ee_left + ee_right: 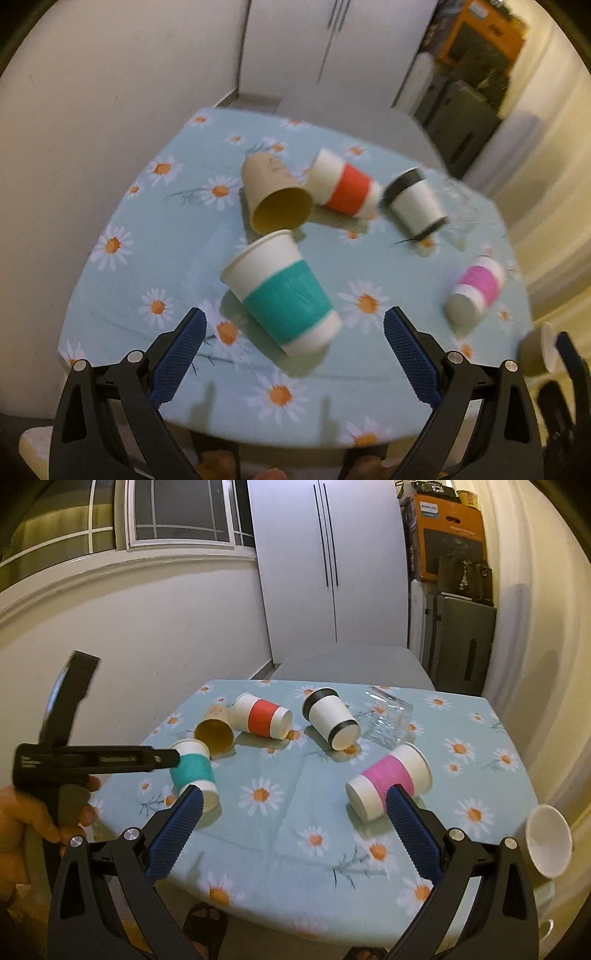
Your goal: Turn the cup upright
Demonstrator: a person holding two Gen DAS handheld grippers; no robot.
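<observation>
The left gripper (293, 332), its two blue-padded fingers spread wide, hangs above the near part of the table and has hold of nothing; the white paper cup with a teal band (284, 291) lies on its side just ahead of and between those fingers, not touched by either. The right gripper (293, 812) is likewise spread wide and empty, with the white paper cup with a pink band (389, 779) lying on its side just beyond its right finger; whether that pad touches the cup I cannot tell. On the light blue daisy-print tablecloth (295, 849) every cup I can make out is lying over: the plain brown paper cup (215, 727) with its mouth toward the near edge, the white paper cup with a red band (263, 719) close beside it, the white paper cup with black rims (332, 718) and a clear glass tumbler (388, 716) farther back. A white cup with a wide mouth (549, 843) sits at the right edge of the table, its pose unclear. I judge the task is hardly started: no cup stands upright, none is gripped, and the grasp, the turn and the setting down all remain, most likely first on the teal one.
</observation>
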